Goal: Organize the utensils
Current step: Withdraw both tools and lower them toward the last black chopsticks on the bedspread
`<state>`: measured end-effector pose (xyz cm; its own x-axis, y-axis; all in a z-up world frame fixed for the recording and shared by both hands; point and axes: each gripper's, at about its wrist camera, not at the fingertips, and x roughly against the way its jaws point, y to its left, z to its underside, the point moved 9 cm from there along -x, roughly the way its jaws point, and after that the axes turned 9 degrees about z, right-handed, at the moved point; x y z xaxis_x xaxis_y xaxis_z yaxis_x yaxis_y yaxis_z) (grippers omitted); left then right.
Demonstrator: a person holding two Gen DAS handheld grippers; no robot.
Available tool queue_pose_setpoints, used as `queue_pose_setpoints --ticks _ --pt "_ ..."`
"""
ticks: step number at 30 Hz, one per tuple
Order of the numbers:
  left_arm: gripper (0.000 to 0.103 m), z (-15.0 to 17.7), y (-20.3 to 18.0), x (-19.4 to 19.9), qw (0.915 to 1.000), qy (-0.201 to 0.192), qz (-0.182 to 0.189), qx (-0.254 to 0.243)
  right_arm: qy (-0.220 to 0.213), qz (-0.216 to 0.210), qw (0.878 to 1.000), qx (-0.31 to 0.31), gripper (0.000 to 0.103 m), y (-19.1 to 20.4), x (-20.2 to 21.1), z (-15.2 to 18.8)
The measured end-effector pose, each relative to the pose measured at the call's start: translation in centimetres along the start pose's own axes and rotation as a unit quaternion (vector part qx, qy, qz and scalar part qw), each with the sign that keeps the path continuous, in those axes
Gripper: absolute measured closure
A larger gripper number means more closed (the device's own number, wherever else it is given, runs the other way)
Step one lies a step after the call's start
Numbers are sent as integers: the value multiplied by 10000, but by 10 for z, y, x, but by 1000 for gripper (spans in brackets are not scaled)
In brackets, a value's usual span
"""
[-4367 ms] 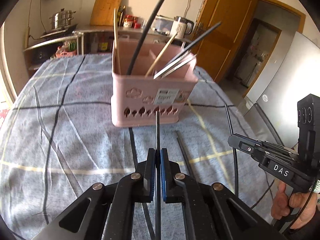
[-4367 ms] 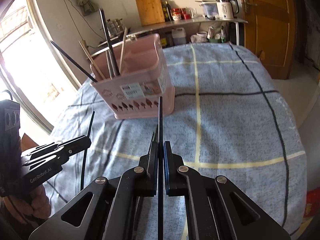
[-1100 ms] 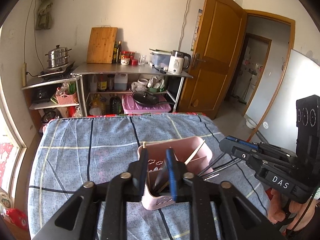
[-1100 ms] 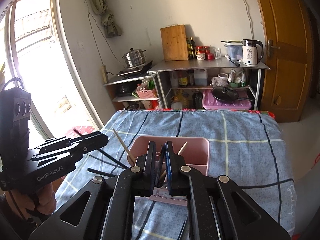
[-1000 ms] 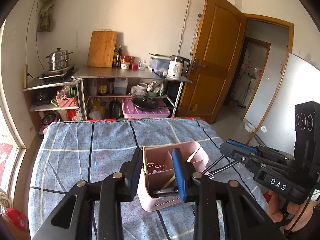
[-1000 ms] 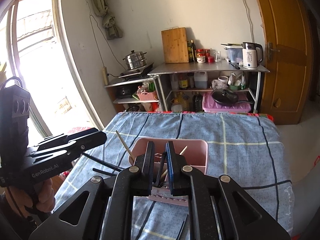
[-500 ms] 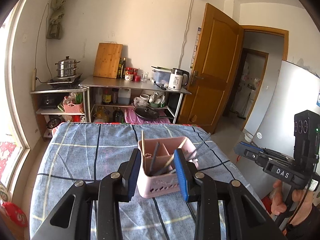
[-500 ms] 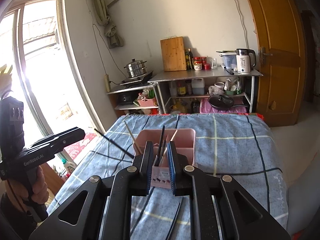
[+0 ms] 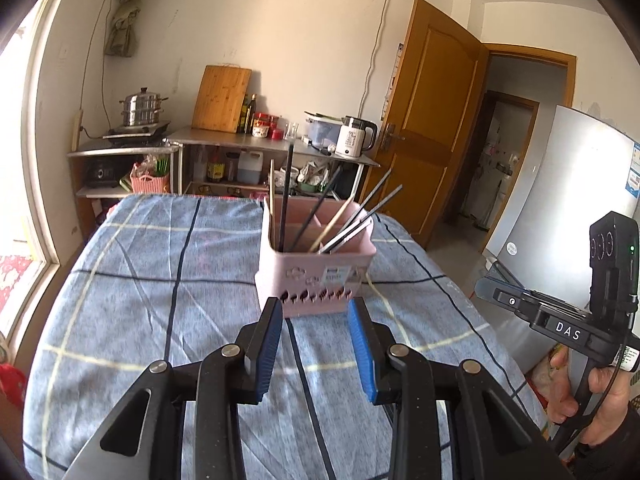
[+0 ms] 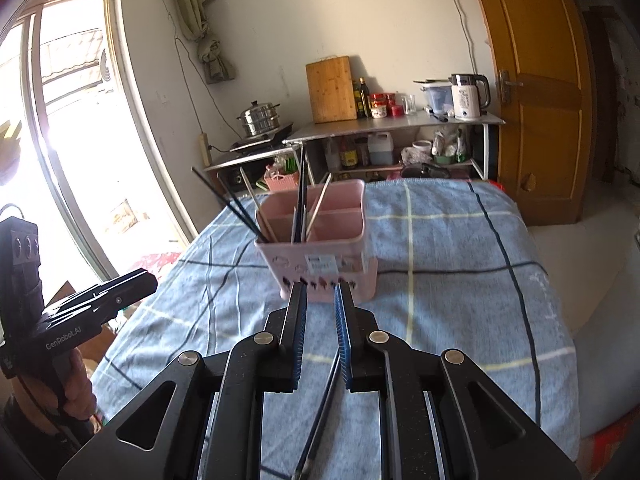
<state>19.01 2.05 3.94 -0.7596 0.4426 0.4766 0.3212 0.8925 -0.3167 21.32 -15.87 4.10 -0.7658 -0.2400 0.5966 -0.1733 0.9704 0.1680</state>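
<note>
Hovering low with jaws apart and empty, the left gripper point(image 9: 316, 344) and right gripper point(image 10: 321, 334) are free for loose black chopsticks point(image 10: 320, 412) on the blue checked tabletop point(image 9: 132, 280). Beyond, the pink holder point(image 9: 316, 276) stands upright, so its sticks lean inside.

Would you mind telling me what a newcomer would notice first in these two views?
Probably the pink utensil holder standing upright mid-table on the blue checked cloth, bristling with dark and pale chopsticks that lean out of its compartments. Next, the two grippers in the foreground: the left gripper and the right gripper both open and empty, with dark chopsticks lying on the cloth beneath the right one.
</note>
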Motion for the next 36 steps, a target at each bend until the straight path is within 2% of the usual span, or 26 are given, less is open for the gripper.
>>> queue_pose_setpoints --ticks 8,18,30,36 --pt "69 30 -2 -4 9999 159 -9 41 328 10 9994 -104 88 -4 -7 40" --pt "69 42 6 -16 9995 301 -14 107 625 54 9980 -68 88 -3 -28 61" --pt "69 59 26 -34 9981 517 -19 344 1387 87 9903 -13 88 1 -84 105" --pt "69 64 34 -43 9972 607 -22 431 1652 157 9861 -35 88 -1 -107 116"
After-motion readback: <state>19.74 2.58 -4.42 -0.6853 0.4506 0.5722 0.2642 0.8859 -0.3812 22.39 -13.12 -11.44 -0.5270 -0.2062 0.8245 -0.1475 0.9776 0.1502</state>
